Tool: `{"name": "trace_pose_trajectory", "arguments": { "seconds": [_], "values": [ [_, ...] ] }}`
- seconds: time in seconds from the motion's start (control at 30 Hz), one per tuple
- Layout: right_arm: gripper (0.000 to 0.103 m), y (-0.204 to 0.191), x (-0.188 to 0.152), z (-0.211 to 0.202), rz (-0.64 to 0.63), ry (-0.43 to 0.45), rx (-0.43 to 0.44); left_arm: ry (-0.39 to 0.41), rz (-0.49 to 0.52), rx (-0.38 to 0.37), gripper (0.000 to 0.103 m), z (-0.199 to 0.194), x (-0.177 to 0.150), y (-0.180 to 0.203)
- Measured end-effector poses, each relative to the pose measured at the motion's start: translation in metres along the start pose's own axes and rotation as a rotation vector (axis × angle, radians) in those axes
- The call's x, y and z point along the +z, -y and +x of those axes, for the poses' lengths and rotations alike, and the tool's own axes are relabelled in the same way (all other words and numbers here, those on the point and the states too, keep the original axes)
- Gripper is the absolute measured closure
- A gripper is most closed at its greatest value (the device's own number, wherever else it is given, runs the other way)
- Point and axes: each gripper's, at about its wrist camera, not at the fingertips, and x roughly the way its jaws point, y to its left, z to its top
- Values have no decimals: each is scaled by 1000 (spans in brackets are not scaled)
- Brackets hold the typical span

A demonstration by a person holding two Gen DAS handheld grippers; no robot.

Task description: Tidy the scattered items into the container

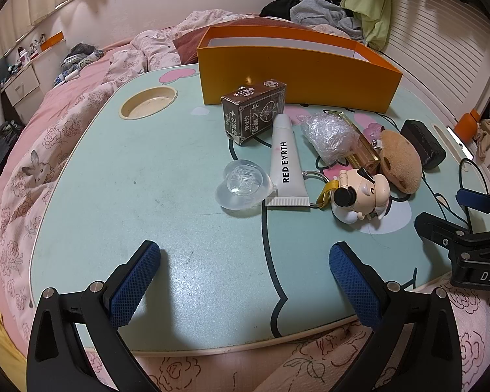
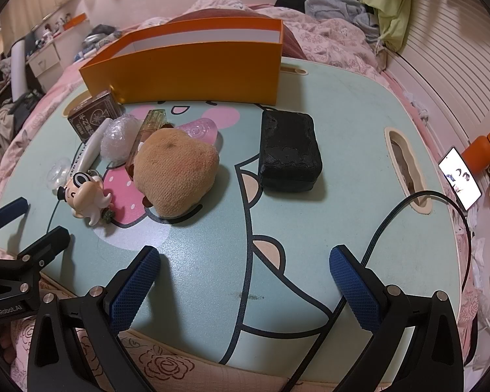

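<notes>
Nearby, on a mint-green lap table (image 1: 147,170) set over a pink floral quilt (image 1: 26,150), the clutter lay untouched in front of the orange container (image 1: 297,75), which stood at the table's far edge with its top open and nothing that I could see inside. Both claws hung low over the near edge. The left gripper (image 1: 245,274) had its 2 blue-padded fingers spread wide with nothing between them, and the right gripper (image 2: 245,277) was spread just the same, also holding nothing. Closest to the container sat a brown card box (image 1: 253,111), touching its front wall. A white tube (image 1: 285,166) lay just beside the box, with a clear heart-shaped case (image 1: 241,186) against the tube's left side. To the right of the tube were a wad of bubble wrap (image 1: 330,135), an amber bottle (image 1: 364,143) partly under a tan plush toy (image 2: 176,173), and a small cartoon figure keychain (image 1: 359,196) lying on its side. A pink translucent piece (image 2: 199,130) peeked out behind the plush. Off to the right, apart from the heap, stood a black case (image 2: 289,150). A black cable (image 2: 408,209) curved across the table's right side.
</notes>
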Motion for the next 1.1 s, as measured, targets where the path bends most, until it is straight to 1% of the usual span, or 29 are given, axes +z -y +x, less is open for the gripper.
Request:
{"name": "trace_pose_trajectory", "arguments": {
  "seconds": [0.3,0.33,0.4,0.43,0.47,0.5,0.6,0.67,0.7,0.73,0.77,0.83,0.9,0.93,1.0,1.03,1.1],
  "values": [
    [0,0,0,0,0,1,0,2,0,-7,0,-1,1,0],
    [0,0,0,0,0,0,1,4,-2,-29,0,-2,3,-1],
    [0,-1,-1,0,1,1,1,21,-18,-126,0,-7,7,-7],
    [0,-1,-1,-1,1,1,2,37,-35,-148,0,-10,9,-10],
    [0,-1,-1,-1,1,1,2,64,-56,-149,0,-13,12,-15],
    [0,-1,-1,-1,0,2,2,86,-66,-133,2,-16,15,-18],
    [0,-1,-1,-1,1,2,1,125,-64,-83,22,-19,23,-24],
    [0,-1,-1,-1,1,2,1,110,-44,-77,23,-13,28,-24],
    [0,-2,-1,-1,1,2,1,107,-38,-77,26,-10,30,-23],
    [0,-2,-1,-1,1,2,1,105,-30,-80,32,-8,31,-22],
    [0,-2,-1,-1,1,2,1,98,-15,-86,34,-6,32,-20],
    [0,-2,-1,-1,1,2,1,87,2,-76,48,0,35,-16],
    [0,-2,-1,-1,1,2,1,83,4,-71,53,3,37,-15],
    [0,-2,-1,-1,1,2,1,84,1,-77,58,5,38,-15],
    [0,-2,-1,-1,1,3,1,74,2,-83,62,7,38,-16],
    [0,-1,-1,-1,1,3,1,64,8,-86,62,11,39,-15],
    [0,-2,-1,-1,0,3,-1,75,28,-74,62,13,39,-14]
  ]
}}
